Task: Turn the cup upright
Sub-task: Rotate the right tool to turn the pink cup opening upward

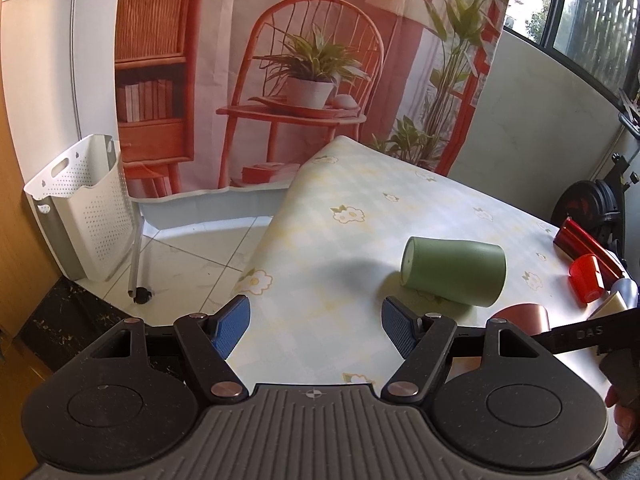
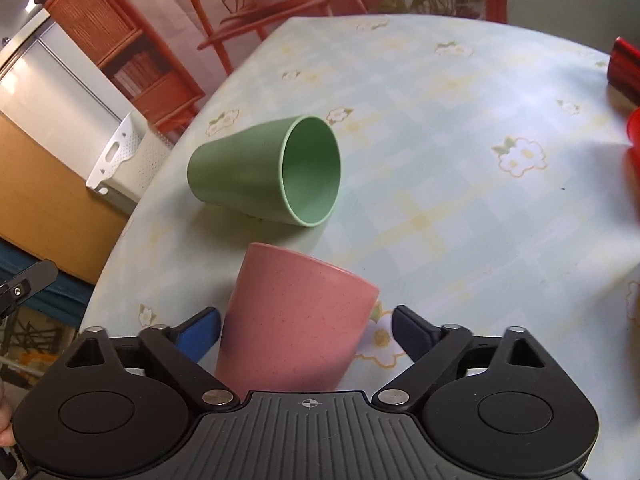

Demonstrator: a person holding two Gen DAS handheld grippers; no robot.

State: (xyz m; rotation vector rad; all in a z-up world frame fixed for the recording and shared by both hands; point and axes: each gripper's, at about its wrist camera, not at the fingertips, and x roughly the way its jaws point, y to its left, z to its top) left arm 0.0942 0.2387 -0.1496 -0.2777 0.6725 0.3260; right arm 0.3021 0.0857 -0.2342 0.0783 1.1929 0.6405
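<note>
A green cup (image 1: pixel 454 274) lies on its side on the flowered tablecloth; the right wrist view shows its open mouth (image 2: pixel 272 170) facing the camera. A pink cup (image 2: pixel 294 320) stands mouth down between the open fingers of my right gripper (image 2: pixel 306 334), the left pad close to its wall, the right pad apart from it. The pink cup also shows in the left wrist view (image 1: pixel 524 316). My left gripper (image 1: pixel 316 330) is open and empty, above the table's near left edge, short of the green cup.
Red cups (image 1: pixel 586 278) and a red box (image 1: pixel 580 240) sit at the table's right side. A white perforated basket (image 1: pixel 80 208) stands on the tiled floor to the left. The table's left edge (image 1: pixel 268 232) drops off to the floor.
</note>
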